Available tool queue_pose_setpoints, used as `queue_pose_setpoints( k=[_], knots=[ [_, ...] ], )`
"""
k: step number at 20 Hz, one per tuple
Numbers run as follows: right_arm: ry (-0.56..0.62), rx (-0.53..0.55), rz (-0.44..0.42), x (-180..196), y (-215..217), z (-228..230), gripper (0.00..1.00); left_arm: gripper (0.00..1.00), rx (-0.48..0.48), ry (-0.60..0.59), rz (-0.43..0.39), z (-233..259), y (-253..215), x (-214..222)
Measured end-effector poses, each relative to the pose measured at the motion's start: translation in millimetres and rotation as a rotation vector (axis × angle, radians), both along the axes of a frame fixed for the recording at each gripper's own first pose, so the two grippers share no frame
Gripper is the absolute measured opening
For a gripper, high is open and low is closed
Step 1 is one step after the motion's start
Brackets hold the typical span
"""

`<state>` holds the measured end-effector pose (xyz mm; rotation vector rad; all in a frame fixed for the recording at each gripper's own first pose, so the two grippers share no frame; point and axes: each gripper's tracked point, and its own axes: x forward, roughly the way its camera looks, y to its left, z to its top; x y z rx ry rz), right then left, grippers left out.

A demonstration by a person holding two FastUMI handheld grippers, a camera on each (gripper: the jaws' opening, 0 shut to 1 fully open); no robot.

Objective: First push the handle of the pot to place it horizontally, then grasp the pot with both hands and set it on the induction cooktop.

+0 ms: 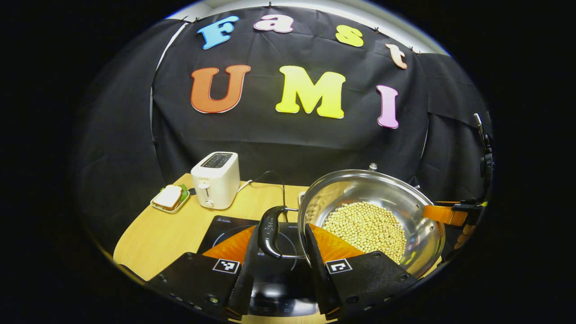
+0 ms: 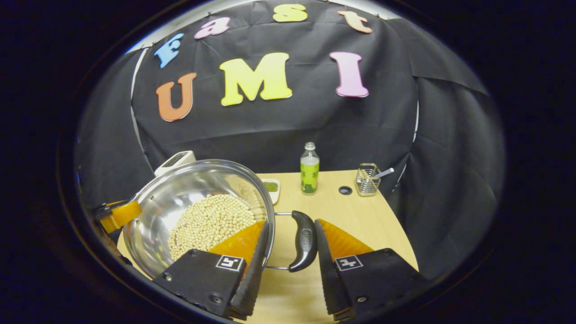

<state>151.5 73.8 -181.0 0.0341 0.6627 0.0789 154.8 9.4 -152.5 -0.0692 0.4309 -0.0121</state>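
A steel pot (image 1: 346, 189) holding pale beans (image 1: 366, 227) is just right of the black induction cooktop (image 1: 225, 227), with its near rim over the cooktop's edge. My left gripper (image 1: 282, 227) is open; the pot's black left handle (image 1: 270, 231) lies level between its fingers, with a gap on the right side. In the right gripper view, the pot (image 2: 180, 189) is at the left. My right gripper (image 2: 291, 222) is open around the black right handle (image 2: 305, 240), which lies against its right finger. Each gripper shows across the pot from the other: right gripper (image 1: 445, 215), left gripper (image 2: 118, 215).
A white toaster (image 1: 217, 180) and a plate with a sandwich (image 1: 171, 198) stand behind the cooktop at the left. A green-labelled bottle (image 2: 309, 170), a small dish of green stuff (image 2: 271, 186) and a wire holder (image 2: 368, 180) stand at the table's back right.
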Motion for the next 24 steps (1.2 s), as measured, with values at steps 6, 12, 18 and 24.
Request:
queue_pose_setpoints(
  k=[6,12,18,24],
  knots=[
    [0.038,0.023,0.068,9,65,-21,0.60,0.55,-0.021,0.041,0.078,-20,60,-5],
    [0.071,0.004,0.126,17,120,-50,0.59,0.55,-0.032,0.080,0.141,-46,109,-6],
    [0.112,0.026,0.144,30,160,-78,0.59,0.55,-0.010,0.106,0.181,-62,141,2],
    [0.127,0.043,0.123,49,185,-113,0.59,0.55,-0.004,0.148,0.201,-94,172,29]
  ],
)
